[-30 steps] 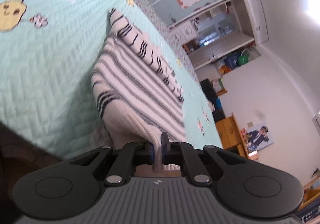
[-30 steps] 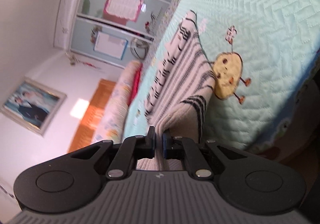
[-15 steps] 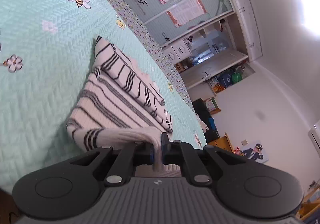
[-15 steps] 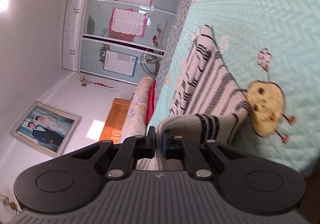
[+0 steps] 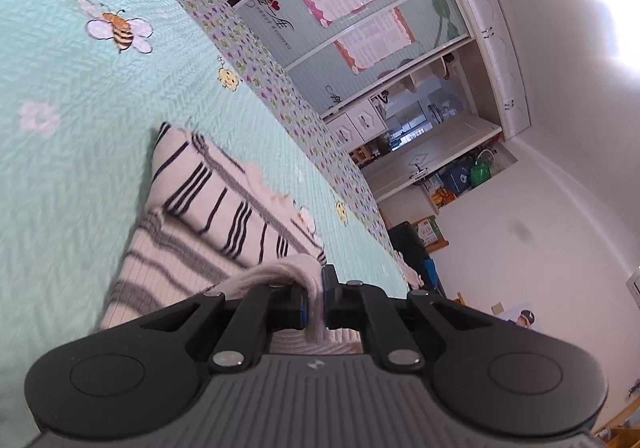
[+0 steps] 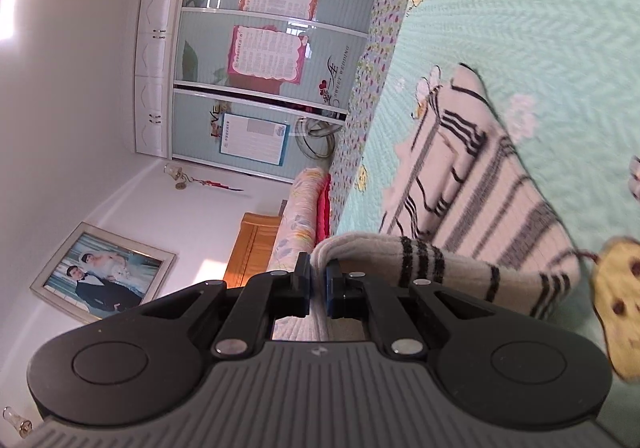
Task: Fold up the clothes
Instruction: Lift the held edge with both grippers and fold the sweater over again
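Observation:
A cream sweater with black stripes (image 5: pixel 208 204) lies on a mint quilted bedspread (image 5: pixel 80 104). My left gripper (image 5: pixel 315 298) is shut on the sweater's near hem, which bunches between the blue pads. In the right wrist view the same sweater (image 6: pixel 492 184) stretches away over the bedspread (image 6: pixel 520 20), and my right gripper (image 6: pixel 318 288) is shut on the other corner of that hem. The held edge is lifted and curls forward over the part lying flat. The sweater's far end shows a folded sleeve.
A wardrobe with sliding glass doors and pink posters (image 5: pixel 352 8) stands beyond the bed. A rolled floral quilt (image 6: pixel 296 216) and red pillow lie at the headboard. A framed photo (image 6: pixel 104 276) hangs on the wall. Cluttered shelves (image 5: pixel 452 172) fill a corner.
Both grippers have carried the held hem up from the bed's edge and forward over the sweater, so less of the garment lies stretched out ahead.

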### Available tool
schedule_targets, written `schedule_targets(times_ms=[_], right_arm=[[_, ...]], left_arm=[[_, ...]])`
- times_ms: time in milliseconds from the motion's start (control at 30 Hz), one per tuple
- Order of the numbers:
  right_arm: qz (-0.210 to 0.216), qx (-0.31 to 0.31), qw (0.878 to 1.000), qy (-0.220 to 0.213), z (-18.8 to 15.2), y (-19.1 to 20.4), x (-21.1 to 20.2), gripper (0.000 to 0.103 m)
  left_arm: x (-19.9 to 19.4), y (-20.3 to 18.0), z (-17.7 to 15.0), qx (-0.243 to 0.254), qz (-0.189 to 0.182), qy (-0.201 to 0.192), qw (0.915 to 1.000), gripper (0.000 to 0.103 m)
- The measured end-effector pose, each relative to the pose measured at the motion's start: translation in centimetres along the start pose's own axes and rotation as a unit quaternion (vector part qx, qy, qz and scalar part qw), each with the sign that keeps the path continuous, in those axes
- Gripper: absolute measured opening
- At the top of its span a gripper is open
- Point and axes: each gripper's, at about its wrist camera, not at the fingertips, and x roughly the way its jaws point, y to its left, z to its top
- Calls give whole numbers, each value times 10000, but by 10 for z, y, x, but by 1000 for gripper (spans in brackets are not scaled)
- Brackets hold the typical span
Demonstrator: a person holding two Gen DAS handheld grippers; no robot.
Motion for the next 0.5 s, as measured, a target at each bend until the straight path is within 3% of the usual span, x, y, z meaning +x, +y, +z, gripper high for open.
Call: schedule_targets(times_ms=[233,500], right_arm=[[90,-129,9999,-40,36,11,52,6],[-123,-212,9997,-31,77,4,120,6]], left_arm=[[48,-8,38,148,79,-80,9998,5],[117,0,83,270,345,-74,9990,5]])
